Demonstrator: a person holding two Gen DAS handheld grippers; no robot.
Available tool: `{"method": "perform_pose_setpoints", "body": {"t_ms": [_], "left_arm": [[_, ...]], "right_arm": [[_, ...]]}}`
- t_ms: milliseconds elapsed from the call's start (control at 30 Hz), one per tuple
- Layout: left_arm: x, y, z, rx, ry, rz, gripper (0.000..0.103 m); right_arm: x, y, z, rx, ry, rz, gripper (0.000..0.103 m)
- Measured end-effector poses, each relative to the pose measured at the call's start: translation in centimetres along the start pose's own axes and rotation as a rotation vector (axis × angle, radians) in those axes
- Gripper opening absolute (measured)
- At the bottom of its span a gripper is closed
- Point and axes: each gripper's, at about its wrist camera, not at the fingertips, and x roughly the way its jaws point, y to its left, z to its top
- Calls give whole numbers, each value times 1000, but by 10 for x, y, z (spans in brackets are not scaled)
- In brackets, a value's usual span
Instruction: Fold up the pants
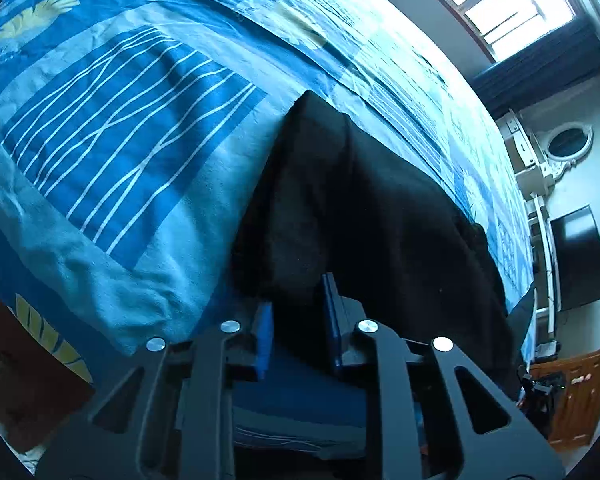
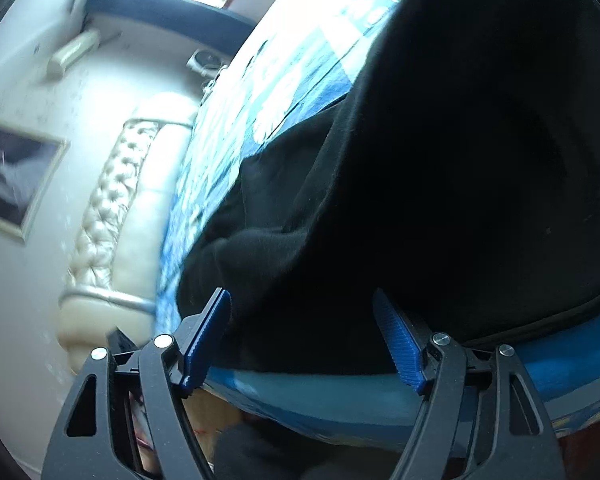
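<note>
Along the near edge of the bed [image 1: 112,208], the black pants [image 1: 364,216] lie on the blue patterned cover, one end reaching that edge. The left hand-held gripper [image 1: 298,316] looks narrowed onto a bunch of the dark cloth, pads close either side. The right hand-held gripper [image 2: 304,336] stands wide open, straddling the pants' edge without pinching. Judging by this, grasping is under way; next the right should close, then both lift and fold.
</note>
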Motion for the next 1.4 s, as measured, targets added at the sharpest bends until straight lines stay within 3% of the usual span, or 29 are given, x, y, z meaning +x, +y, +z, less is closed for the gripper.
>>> {"method": "perform_pose_setpoints", "body": {"t_ms": [167, 233, 300, 467, 567, 667, 767, 833, 900, 933, 1000, 1067, 1167, 1233, 1400], "left_arm": [[-2, 1, 1, 7, 3, 11, 19], [-4, 1, 1, 12, 1, 15, 18], [-7, 2, 1, 15, -6, 19, 17], [-17, 8, -4, 21, -11, 9, 11], [-12, 14, -10, 47, 2, 6, 11], [-11, 13, -13, 71, -2, 12, 12], [-18, 5, -14, 124, -31, 61, 23], [-30, -3, -19, 191, -72, 104, 29], [-40, -10, -23, 240, -104, 137, 42], [-46, -13, -25, 256, -125, 150, 50], [-58, -22, -26, 279, -173, 145, 56], [-61, -33, -25, 301, -206, 153, 73], [-53, -52, -23, 337, -233, 147, 79], [-39, -66, -20, 351, -223, 157, 81], [-3, -88, -25, 318, -162, 159, 81]], "right_arm": [[2, -7, 4, 150, -44, 59, 70], [9, -1, 2, 130, -11, 40, 27], [13, 4, -2, 118, 19, 40, 8], [-8, 17, -27, 3, 14, -25, 8], [-8, -6, -44, 14, 54, -61, 8], [-8, -19, -49, 63, 53, -20, 8], [-19, -12, -45, 57, 62, -16, 20], [-41, -8, -38, 26, 46, -26, 42], [-77, -11, -21, -4, -26, -54, 57], [-95, -15, -10, -6, -76, -63, 58], [-135, -33, 18, 18, -180, -96, 58], [-170, -52, 46, 55, -289, -131, 58], [-219, -87, 105, 118, -449, -225, 59], [-235, -111, 137, 194, -508, -241, 59], [-237, -160, 191, 336, -568, -260, 59]]}}
